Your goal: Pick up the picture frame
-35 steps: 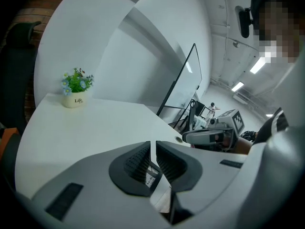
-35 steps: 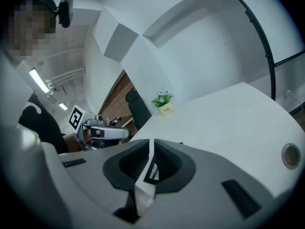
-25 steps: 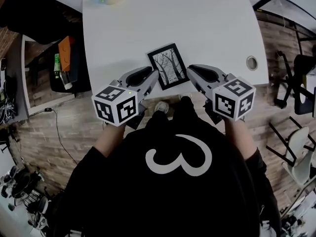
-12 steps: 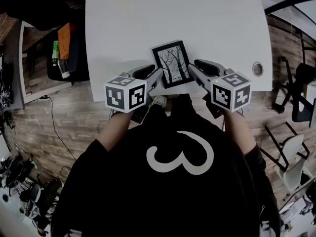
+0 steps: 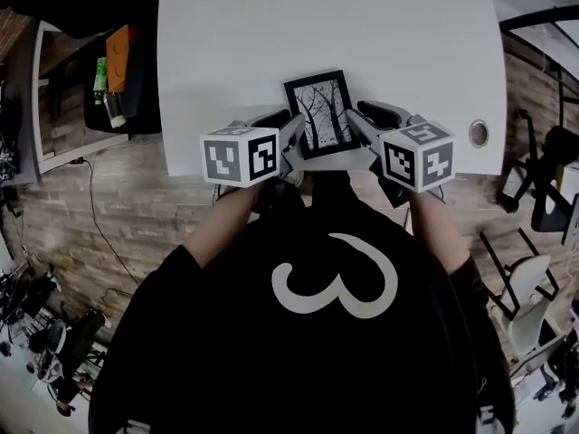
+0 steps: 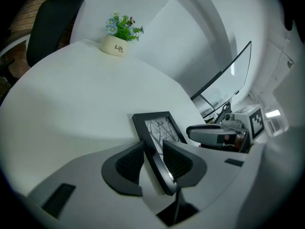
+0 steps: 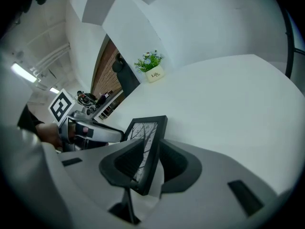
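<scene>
Lying on the white table [image 5: 226, 43], close to its near edge, midway along: black picture frame [image 5: 320, 113]. Flanking it at that edge, left gripper [image 6: 152, 148] (jaws just been opening) and right gripper [image 7: 150, 148], both spread, frame sides between jaws, unclamped. Risk: uneven closing, frame skidding off the table's near edge or tilting loose.

Black top [image 5: 199, 351], white looped mark [image 5: 335, 289]; grey left gripper [image 5: 291, 138], grey right gripper [image 5: 357, 127], black ribbed pads [image 6: 129, 162], marker cubes [image 5: 240, 155]
</scene>
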Available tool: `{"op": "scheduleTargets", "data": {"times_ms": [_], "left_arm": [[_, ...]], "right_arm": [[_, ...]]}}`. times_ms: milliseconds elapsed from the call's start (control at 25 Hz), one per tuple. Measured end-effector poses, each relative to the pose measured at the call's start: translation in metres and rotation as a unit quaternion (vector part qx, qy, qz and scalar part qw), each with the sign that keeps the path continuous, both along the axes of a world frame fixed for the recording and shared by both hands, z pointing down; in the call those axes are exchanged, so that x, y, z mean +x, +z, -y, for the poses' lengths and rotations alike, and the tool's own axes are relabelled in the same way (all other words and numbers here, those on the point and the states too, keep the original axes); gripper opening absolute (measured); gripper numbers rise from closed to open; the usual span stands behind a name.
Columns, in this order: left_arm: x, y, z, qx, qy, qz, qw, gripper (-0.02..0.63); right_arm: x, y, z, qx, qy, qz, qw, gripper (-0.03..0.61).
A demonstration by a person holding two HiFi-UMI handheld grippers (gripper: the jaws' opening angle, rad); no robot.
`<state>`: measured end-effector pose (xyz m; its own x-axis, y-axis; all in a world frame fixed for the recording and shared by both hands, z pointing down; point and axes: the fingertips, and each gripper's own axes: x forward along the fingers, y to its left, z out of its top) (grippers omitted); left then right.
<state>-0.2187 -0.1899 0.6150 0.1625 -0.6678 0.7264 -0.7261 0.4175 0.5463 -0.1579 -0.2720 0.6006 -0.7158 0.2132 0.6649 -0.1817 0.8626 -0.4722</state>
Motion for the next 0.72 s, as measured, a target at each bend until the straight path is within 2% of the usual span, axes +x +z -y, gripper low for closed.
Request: {"op": "scheduleTargets", "data": {"times_ms": [200,720], "left_arm": [[0.001,0.004,0.002,-0.013,-0.004,0.004,0.9999,0.118],[0.002,0.008,0.003,-0.024,-0.021,0.008,0.9995,0.118]], "right_arm": [[0.002,0.014,-0.002,0.011,-0.021,-0.035,0.999,0.1],[0.0,0.024,-0.008,0.013,-0.04,-0.066,0.997,0.1]]}}
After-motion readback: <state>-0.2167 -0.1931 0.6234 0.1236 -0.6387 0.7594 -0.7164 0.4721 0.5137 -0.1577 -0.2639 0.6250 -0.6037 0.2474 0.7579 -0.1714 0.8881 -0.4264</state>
